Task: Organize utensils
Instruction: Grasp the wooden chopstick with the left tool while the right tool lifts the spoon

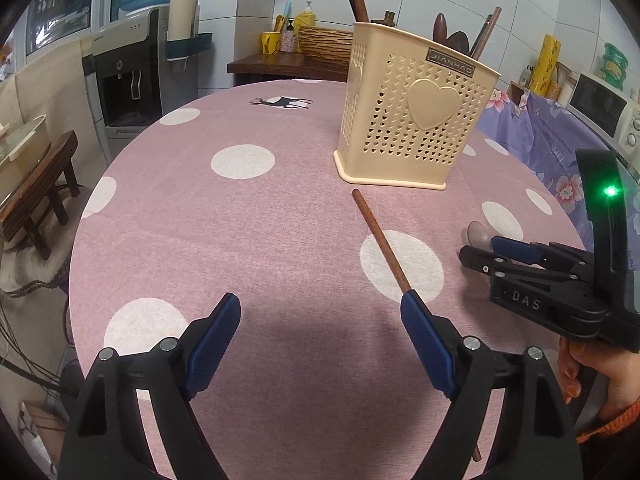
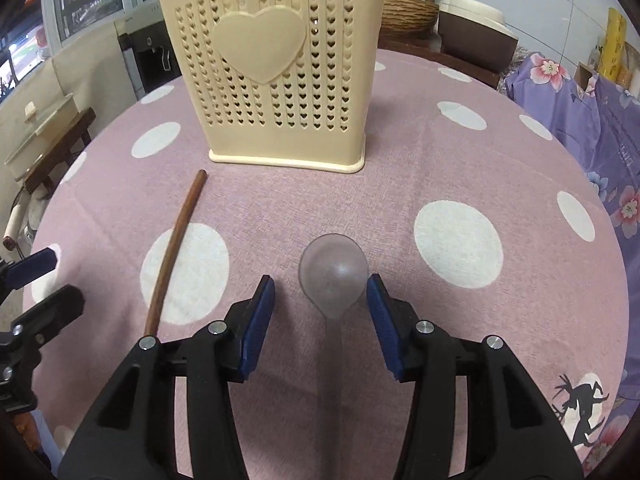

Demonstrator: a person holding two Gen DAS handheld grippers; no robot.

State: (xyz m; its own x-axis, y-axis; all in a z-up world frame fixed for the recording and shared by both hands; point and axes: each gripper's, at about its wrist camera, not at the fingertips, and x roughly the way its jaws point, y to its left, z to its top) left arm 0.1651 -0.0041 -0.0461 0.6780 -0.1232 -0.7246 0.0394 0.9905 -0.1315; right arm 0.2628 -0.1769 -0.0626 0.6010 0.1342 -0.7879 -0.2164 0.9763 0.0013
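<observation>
A cream perforated utensil holder with a heart on its side stands on the pink dotted tablecloth; several brown utensils stick out of it. It also shows in the right wrist view. A brown chopstick lies on the cloth in front of the holder, and shows in the right view. My left gripper is open, its right finger over the chopstick's near part. My right gripper is open around a clear plastic spoon lying flat. The right gripper also shows in the left view.
A water dispenser and a low wooden stool stand off the table's left. A purple floral cloth covers furniture to the right. A wooden shelf with bottles and a basket is behind the table.
</observation>
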